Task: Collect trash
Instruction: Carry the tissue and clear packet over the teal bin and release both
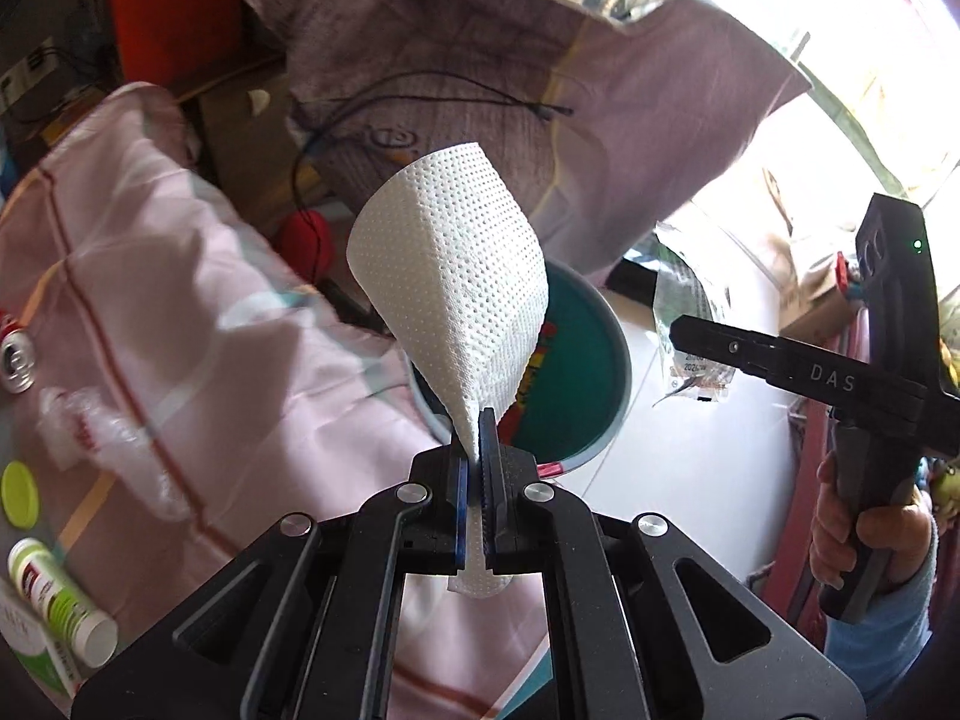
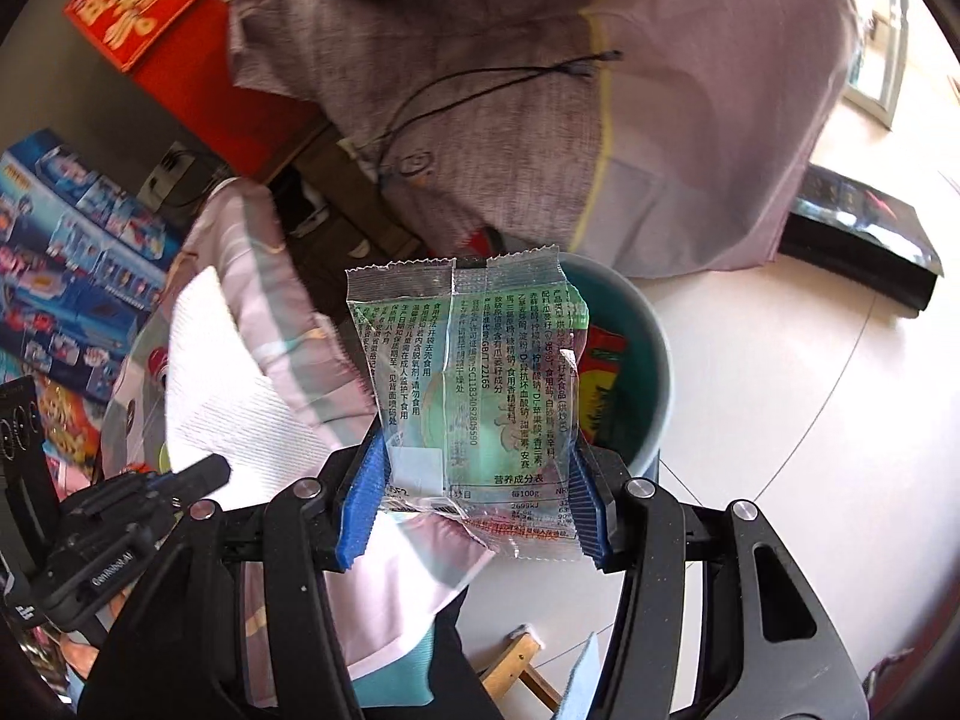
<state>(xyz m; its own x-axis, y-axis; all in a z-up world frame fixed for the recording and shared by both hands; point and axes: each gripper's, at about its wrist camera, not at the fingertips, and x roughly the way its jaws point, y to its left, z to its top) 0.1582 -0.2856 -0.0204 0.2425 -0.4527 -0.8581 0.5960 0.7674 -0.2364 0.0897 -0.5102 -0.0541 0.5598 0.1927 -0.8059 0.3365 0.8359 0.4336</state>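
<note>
Both claws are loaded and the round grey bin with the teal inside (image 1: pixel 600 360) lies straight ahead of each, down on the floor past the edge of the pink-clothed bench (image 1: pixel 180 324). The left claw (image 1: pixel 480 468) is clamped tight on a white dimpled paper towel (image 1: pixel 456 276) that stands up from its jaws, right over the bin's near rim. The right claw (image 2: pixel 474 480) grips a clear printed snack wrapper (image 2: pixel 474 384) by its side edges, long axis pointing at the bin's mouth. My read: the left is nearer the drop.

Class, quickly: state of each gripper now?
Left gripper: shut on a white dimpled paper towel.
Right gripper: shut on a clear printed plastic wrapper.
</note>
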